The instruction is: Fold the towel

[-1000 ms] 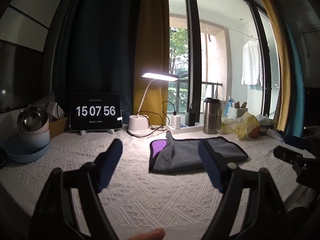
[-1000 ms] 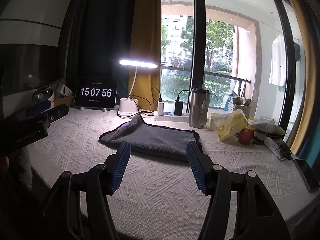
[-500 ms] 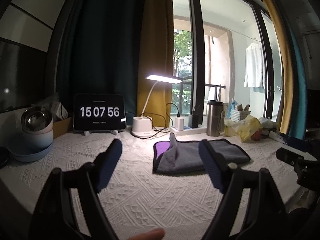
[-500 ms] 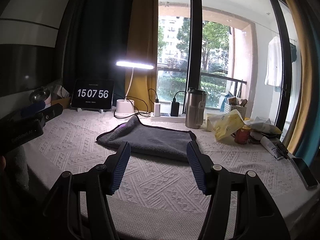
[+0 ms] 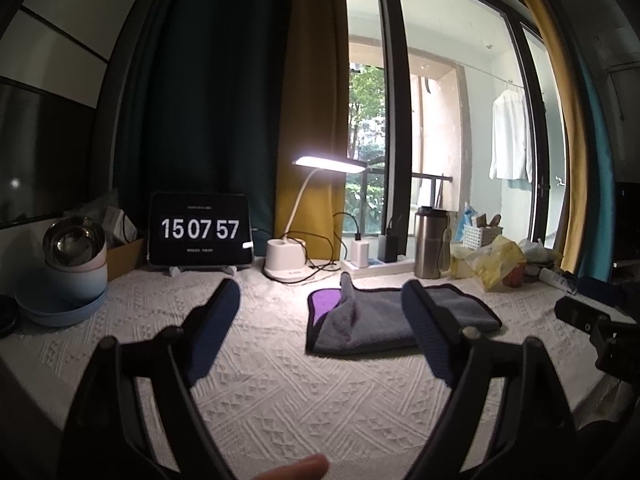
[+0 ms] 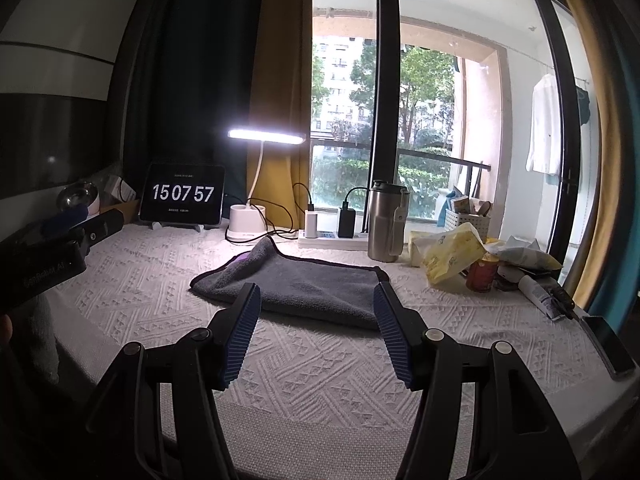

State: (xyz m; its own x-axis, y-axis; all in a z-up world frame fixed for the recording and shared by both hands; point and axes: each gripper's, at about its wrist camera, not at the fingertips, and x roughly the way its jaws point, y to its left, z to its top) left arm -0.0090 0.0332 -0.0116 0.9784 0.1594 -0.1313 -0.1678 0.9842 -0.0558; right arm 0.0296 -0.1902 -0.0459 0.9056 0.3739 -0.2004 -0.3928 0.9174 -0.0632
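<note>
Towel (image 6: pixel 304 284) lies on the white tablecloth (image 6: pixel 320 368), already doubled over, though one far corner stands rumpled with purple showing. Left gripper (image 5: pixel 320 320) and right gripper (image 6: pixel 316 332) hover spread wide, holding nothing; probably one tidying fold remains.

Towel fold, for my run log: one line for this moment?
towel: partly folded, flat on table | left gripper: open, empty | right gripper: open, empty

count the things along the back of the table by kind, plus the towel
towel: 1
tablet clock: 1
desk lamp: 1
steel tumbler: 1
chargers on the power strip: 2
total: 6
</note>
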